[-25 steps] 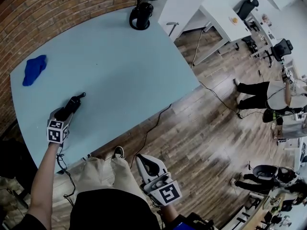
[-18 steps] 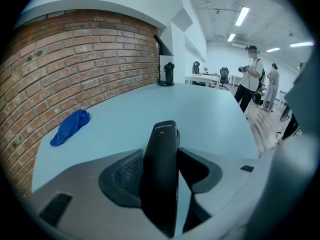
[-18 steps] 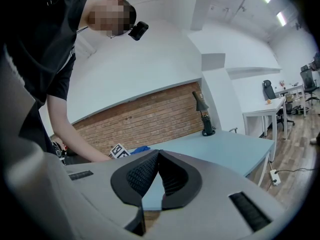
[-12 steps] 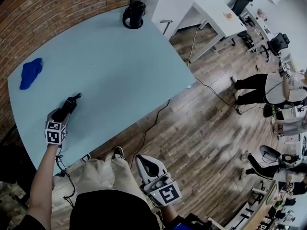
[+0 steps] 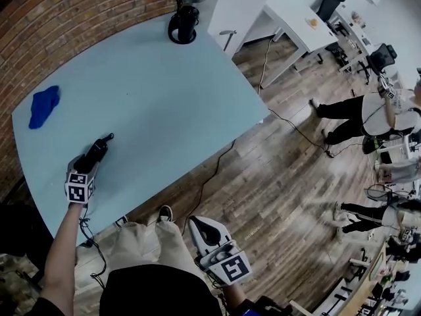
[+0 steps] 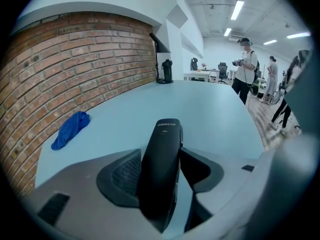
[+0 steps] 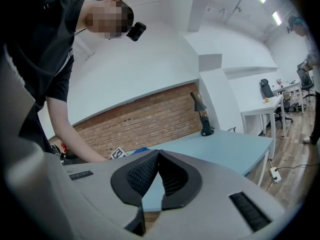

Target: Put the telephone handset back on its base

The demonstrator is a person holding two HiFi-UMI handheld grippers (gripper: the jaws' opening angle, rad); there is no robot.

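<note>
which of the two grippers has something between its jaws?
The left gripper: the black telephone handset stands between its opening jaws. The right gripper has its jaws together with nothing between them.

left gripper (image 6: 161, 176) jaws opening, handset (image 6: 162, 149) between, seemingly loose

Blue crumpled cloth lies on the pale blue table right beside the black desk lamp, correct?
No: the blue crumpled cloth lies on the pale blue table far from the black desk lamp, at the table's opposite end. The head view shows it.
</note>
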